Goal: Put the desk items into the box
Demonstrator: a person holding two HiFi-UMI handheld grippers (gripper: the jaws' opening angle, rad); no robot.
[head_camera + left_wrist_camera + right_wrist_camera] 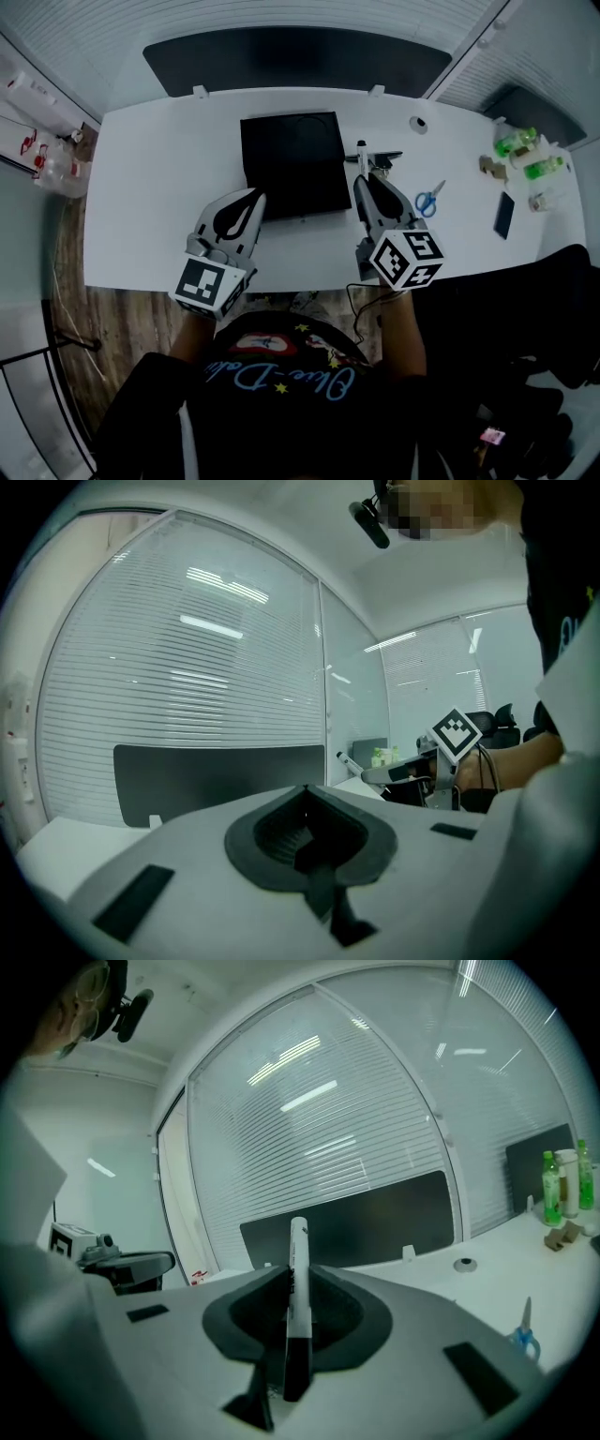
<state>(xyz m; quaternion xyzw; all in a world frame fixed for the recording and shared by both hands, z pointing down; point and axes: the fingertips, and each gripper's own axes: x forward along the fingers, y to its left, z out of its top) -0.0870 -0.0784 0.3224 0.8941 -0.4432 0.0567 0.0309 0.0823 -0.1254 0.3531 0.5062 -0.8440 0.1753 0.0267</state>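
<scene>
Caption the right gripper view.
Right tongs shut on a white marker with a black end, window blinds behind.

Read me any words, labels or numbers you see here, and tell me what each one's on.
Nothing reads for certain.
On the shirt: cursive writing, upside down, not legible.
On the marker: print along the barrel, too small to read.
On the green bottles: labels too blurred to read.

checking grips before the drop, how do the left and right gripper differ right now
The right gripper is shut on a white-and-black marker; the left gripper is shut on nothing. The right gripper is by the black box's right edge, the left gripper at its front-left corner. Both point toward the desk's far side.
</scene>
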